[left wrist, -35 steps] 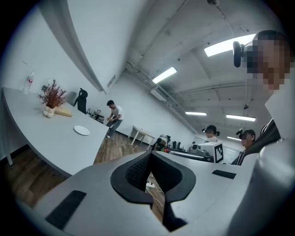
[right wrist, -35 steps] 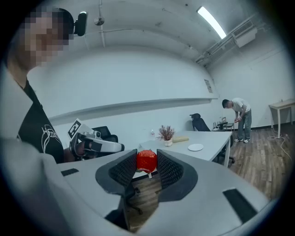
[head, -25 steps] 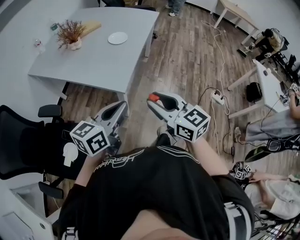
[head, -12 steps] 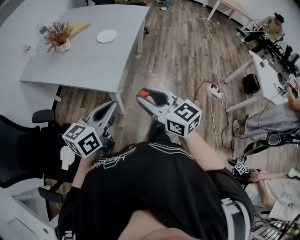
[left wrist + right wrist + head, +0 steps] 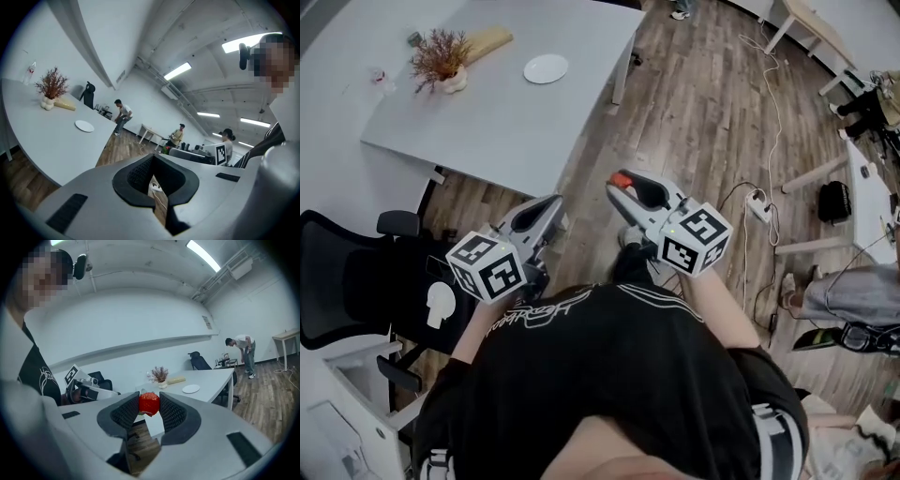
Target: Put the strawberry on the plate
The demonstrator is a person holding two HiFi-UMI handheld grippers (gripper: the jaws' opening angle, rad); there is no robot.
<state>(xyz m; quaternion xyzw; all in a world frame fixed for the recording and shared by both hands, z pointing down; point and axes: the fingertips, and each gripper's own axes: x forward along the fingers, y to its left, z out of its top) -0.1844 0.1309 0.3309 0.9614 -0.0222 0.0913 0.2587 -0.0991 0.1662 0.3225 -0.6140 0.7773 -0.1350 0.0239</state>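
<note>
A red strawberry [image 5: 149, 404] sits pinched between the dark pads of my right gripper [image 5: 148, 409], which is shut on it. In the head view the strawberry [image 5: 621, 180] shows at the tip of the right gripper [image 5: 624, 185], held over the wooden floor in front of the person's body. A small white plate [image 5: 546, 68] lies far off on the grey table [image 5: 506, 122], also seen as the plate [image 5: 191, 389] and the plate [image 5: 85, 125]. My left gripper [image 5: 547, 205] hangs near the table's front corner, shut with nothing in it [image 5: 154, 186].
A dried plant in a pale vase [image 5: 441, 64] and a yellowish block [image 5: 488, 42] stand at the table's back. A black office chair [image 5: 342, 281] is at the left. Cables and a power strip [image 5: 757, 203] lie on the floor at the right. Other people stand far off.
The head view has swung a little, so the table sits differently in frame. Both grippers stay in front of the body, the right one still holding the strawberry.
</note>
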